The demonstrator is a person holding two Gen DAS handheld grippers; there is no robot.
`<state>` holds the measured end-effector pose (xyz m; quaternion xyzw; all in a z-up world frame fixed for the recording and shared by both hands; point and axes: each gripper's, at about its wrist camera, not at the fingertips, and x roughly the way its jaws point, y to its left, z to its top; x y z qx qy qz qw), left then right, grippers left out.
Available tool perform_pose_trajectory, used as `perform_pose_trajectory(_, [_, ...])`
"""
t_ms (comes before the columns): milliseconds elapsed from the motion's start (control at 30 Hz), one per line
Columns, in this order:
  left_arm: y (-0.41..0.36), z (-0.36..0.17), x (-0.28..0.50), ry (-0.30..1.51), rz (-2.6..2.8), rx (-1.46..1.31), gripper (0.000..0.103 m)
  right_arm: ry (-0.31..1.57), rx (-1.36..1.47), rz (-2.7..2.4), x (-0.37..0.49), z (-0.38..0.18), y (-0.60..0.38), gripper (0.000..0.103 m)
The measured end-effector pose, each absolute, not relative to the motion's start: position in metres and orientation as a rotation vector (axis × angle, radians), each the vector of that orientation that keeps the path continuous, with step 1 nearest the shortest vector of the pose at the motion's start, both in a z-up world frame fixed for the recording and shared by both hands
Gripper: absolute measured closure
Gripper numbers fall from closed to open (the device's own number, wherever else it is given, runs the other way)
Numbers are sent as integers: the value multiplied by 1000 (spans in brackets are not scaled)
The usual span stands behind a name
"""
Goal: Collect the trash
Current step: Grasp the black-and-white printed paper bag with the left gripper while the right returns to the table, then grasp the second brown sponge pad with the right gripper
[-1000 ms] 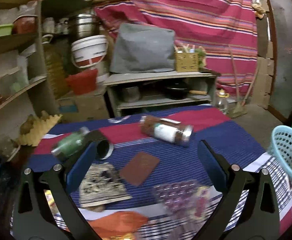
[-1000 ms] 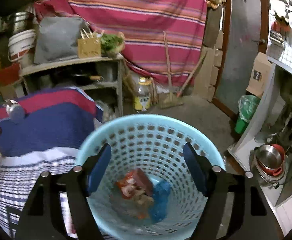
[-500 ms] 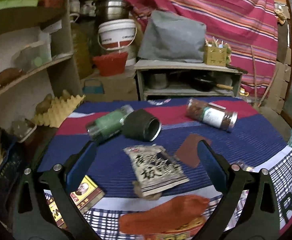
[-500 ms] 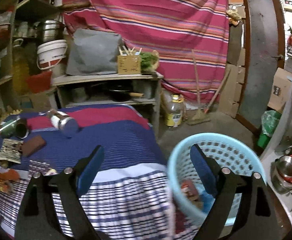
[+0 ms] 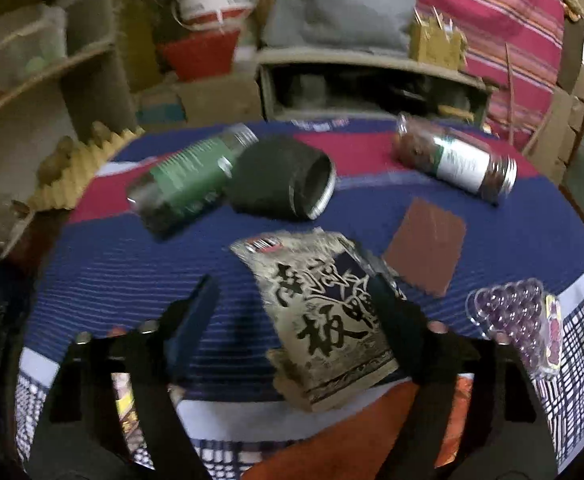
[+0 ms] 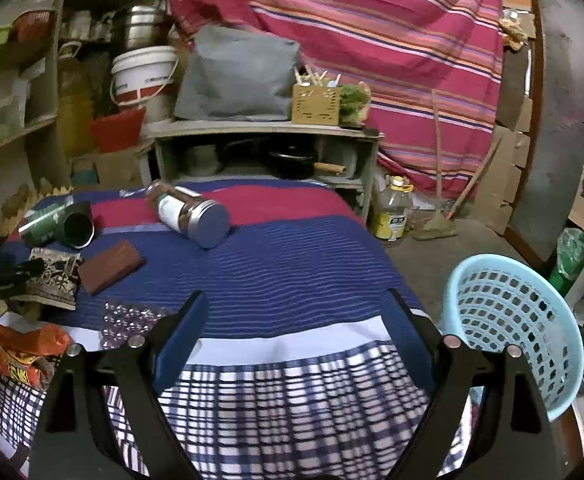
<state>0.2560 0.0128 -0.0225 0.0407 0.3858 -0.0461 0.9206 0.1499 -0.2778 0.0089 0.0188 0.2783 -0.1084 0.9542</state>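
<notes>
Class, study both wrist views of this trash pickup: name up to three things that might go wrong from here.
1. The left tool, whose jaws have just been closing, straddles only the right part of the flat gold wrapper; it may slide rather than lift.
2. The lower fingers could snag the blue cloth.
3. The basket stands off the table's right edge, so a loosely held wrapper may drop on the way.

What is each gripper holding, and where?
Nothing yet. The left gripper, jaws just closing, straddles the black-and-gold packet unpinched; the right gripper is empty.
</notes>
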Motion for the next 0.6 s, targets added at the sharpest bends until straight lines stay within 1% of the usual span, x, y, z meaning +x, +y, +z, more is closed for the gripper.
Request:
perform_pose_trajectory(33, [12,-26,259,810,-115,79,50,568,35,-217,152,8,-276,17])
perform_pose_trajectory(100, [12,-27,261,814,-136,75,62,575,25,-209,156,6,-269,17])
perform_pose_trajectory(133, [11,-27,261,808,-136,79,64,579,21,-205,159,4,-265,17])
perform_pose_trajectory(167, [11,-26,260,799,-137,85,70,583,19,-201,161,4,-264,17])
perform_pose_trajectory(200, [11,-25,260,796,-142,88,72,586,16,-197,162,2,-261,17])
perform_pose_trajectory(400, [18,-16,252,772,-159,89,76,598,4,-171,168,0,-246,17])
perform_pose_trajectory(600, [38,22,227,665,-138,89,76,610,-8,-136,180,2,-221,17])
